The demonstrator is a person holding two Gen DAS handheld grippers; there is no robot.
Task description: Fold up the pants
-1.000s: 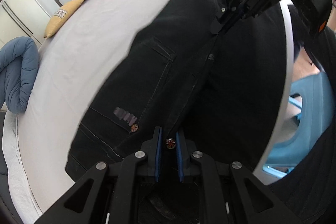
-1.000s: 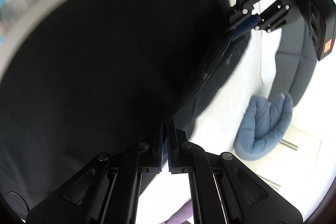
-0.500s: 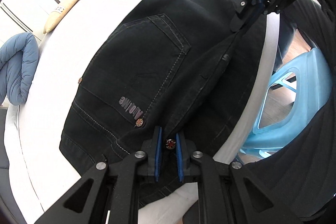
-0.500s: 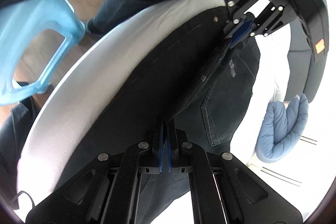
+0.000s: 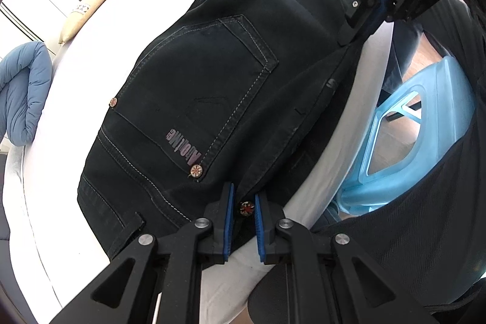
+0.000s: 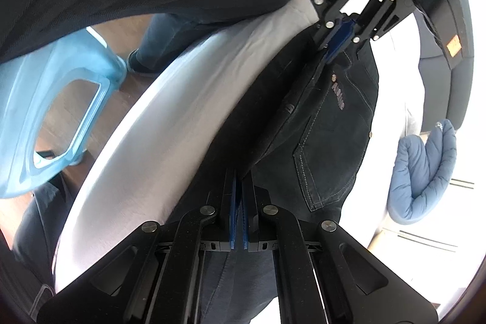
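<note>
at lower centre of both frames we are pinching the black pants edge: left gripper at the rivet, right gripper clamping the fold.

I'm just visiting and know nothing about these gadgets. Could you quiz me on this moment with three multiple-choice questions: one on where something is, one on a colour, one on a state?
1. Where do the black jeans lie?
A. On the white bed
B. On the floor
C. Over the stool

2. What colour is the plastic stool beside the bed?
A. Red
B. Light blue
C. Green

3. What is the left gripper doing?
A. Hanging open above the bed
B. Holding a pillow
C. Clamped on the jeans at a rivet

Answers: 1 A, the jeans spread across the white sheet. 2 B, its translucent frame is light blue. 3 C, the blue pads pinch the dark denim on both sides of the rivet.
</note>
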